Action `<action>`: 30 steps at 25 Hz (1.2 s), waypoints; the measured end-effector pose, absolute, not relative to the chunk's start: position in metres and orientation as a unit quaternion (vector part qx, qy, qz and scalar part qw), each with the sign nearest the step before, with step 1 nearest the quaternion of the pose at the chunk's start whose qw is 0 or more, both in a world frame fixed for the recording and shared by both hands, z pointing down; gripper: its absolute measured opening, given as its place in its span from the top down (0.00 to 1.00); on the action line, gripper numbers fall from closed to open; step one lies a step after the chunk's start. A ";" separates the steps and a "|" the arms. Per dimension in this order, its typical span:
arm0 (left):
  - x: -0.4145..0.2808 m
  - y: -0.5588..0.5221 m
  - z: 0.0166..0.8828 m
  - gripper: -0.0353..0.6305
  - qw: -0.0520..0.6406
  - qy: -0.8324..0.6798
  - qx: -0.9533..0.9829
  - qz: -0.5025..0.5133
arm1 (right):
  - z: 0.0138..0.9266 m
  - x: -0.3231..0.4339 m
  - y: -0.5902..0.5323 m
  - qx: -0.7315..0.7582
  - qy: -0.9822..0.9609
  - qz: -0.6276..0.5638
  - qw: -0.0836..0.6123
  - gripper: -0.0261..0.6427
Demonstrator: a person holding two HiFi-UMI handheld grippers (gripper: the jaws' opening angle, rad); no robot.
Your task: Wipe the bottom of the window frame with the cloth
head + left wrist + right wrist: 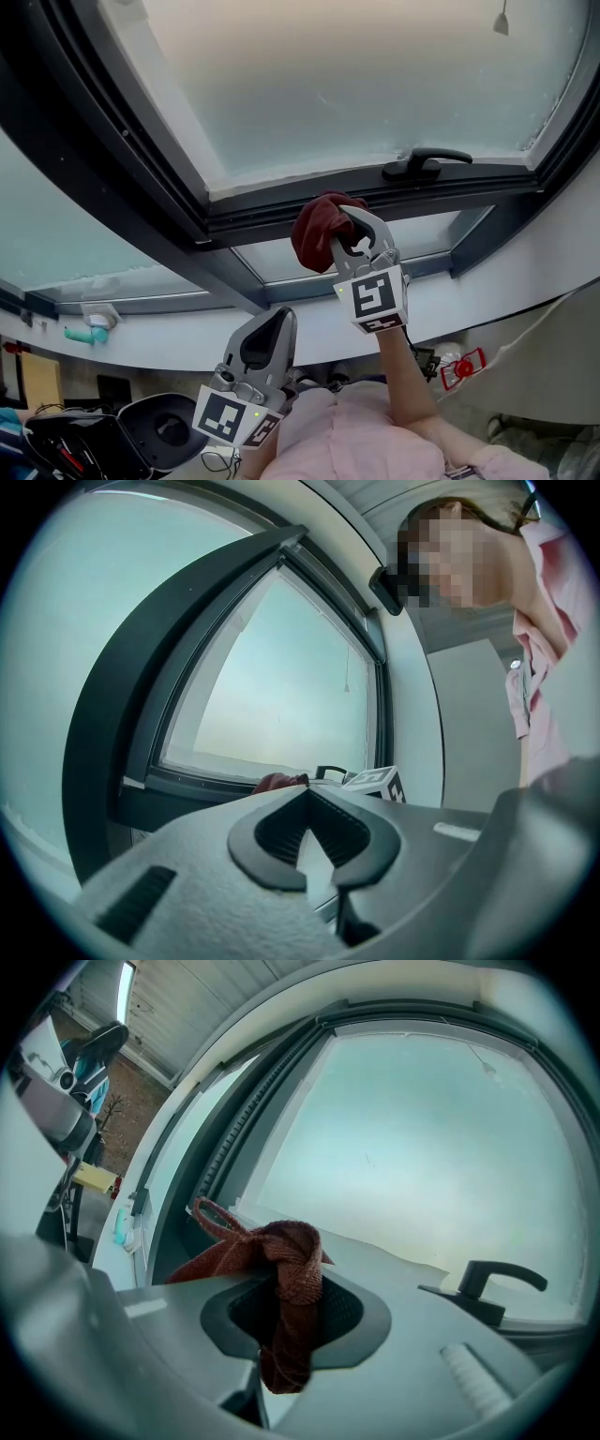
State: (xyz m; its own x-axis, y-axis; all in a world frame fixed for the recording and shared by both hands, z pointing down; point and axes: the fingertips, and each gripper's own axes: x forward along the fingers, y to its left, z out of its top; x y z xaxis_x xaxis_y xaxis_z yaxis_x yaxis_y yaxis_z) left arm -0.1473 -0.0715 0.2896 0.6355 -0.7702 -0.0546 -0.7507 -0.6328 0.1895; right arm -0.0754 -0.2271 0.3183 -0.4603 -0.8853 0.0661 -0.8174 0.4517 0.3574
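Low on the window frame, cloth between jaws of right gripper

Right gripper jaws clamped on dark-red cloth, bunched above jaws. Window frame behind; black handle near frame's bottom right.

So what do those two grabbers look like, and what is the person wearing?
Both the left gripper and the right gripper are pale grey plastic, with curved jaws lined by dark ribbed pads. Each carries a white cube printed with black square markers, with a small green light beside it. The person wears a pink top.
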 end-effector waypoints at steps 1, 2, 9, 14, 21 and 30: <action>-0.146 -0.071 0.290 0.95 0.075 -0.422 0.901 -0.065 | 0.318 -0.073 -0.227 0.507 -0.842 -0.138 0.122 0.85; -0.145 -0.071 0.290 0.95 0.075 -0.422 0.901 -0.065 | 0.318 -0.071 -0.227 0.508 -0.842 -0.137 0.122 0.85; -0.137 -0.070 0.290 0.95 0.074 -0.418 0.903 -0.064 | 0.318 -0.058 -0.228 0.514 -0.839 -0.135 0.120 0.85; -0.132 -0.070 0.289 0.95 0.073 -0.416 0.904 -0.063 | 0.318 -0.049 -0.229 0.518 -0.836 -0.135 0.119 0.85; -0.119 -0.071 0.288 0.95 0.072 -0.407 0.908 -0.062 | 0.318 -0.033 -0.230 0.526 -0.832 -0.131 0.117 0.85; -0.104 -0.073 0.288 0.95 0.072 -0.398 0.913 -0.061 | 0.318 -0.006 -0.231 0.543 -0.822 -0.127 0.115 0.85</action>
State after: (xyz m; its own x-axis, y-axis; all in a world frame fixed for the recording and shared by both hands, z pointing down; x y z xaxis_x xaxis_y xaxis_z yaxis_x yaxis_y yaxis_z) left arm -0.1036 -0.0729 0.2884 0.6761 -0.7349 -0.0534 -0.7172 -0.6730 0.1807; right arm -0.0057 -0.2312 0.3178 -0.3830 -0.9223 0.0515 -0.8640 0.3774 0.3332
